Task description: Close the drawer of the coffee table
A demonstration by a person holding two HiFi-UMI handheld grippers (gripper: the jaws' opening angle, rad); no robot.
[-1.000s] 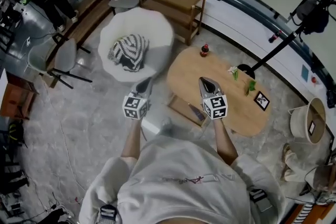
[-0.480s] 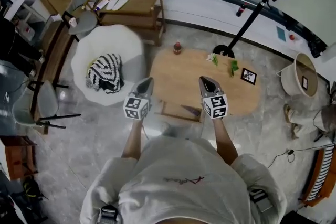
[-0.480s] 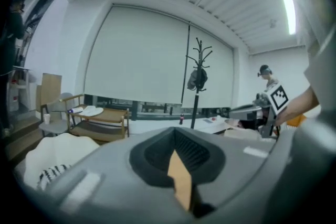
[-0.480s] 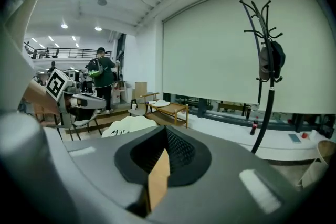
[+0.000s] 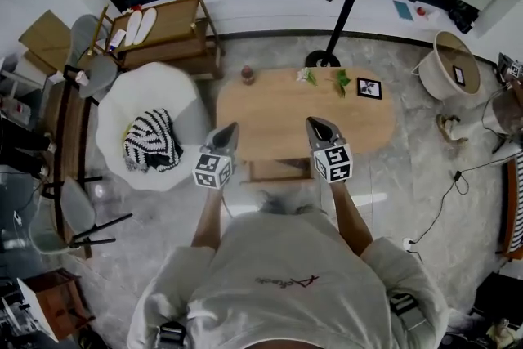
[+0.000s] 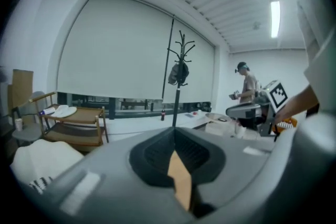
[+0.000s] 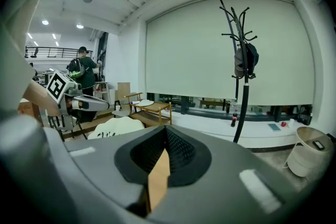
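Note:
The oval wooden coffee table (image 5: 278,118) lies straight ahead of me in the head view. Its drawer (image 5: 276,170) sticks out from under the table's near edge, pulled toward me. My left gripper (image 5: 230,128) is shut and empty, hanging over the table's near left corner, above and left of the drawer. Over the near edge to the right hangs my right gripper (image 5: 314,124), shut and empty too. In the left gripper view the left gripper (image 6: 174,135) has its jaws closed together; the right gripper (image 7: 165,134) looks the same in the right gripper view. Neither touches the drawer.
On the table stand a dark bottle (image 5: 248,75), two small plants (image 5: 306,76) and a marker card (image 5: 368,88). A white armchair (image 5: 184,106) with a striped cushion (image 5: 151,140) stands left. Behind are a coat stand (image 5: 325,59), a wooden trolley (image 5: 167,33) and a basket (image 5: 452,65).
The whole view has swung round: the coffee table moved from the right to straight ahead of both grippers, and the armchair slid left. Both grippers stay shut.

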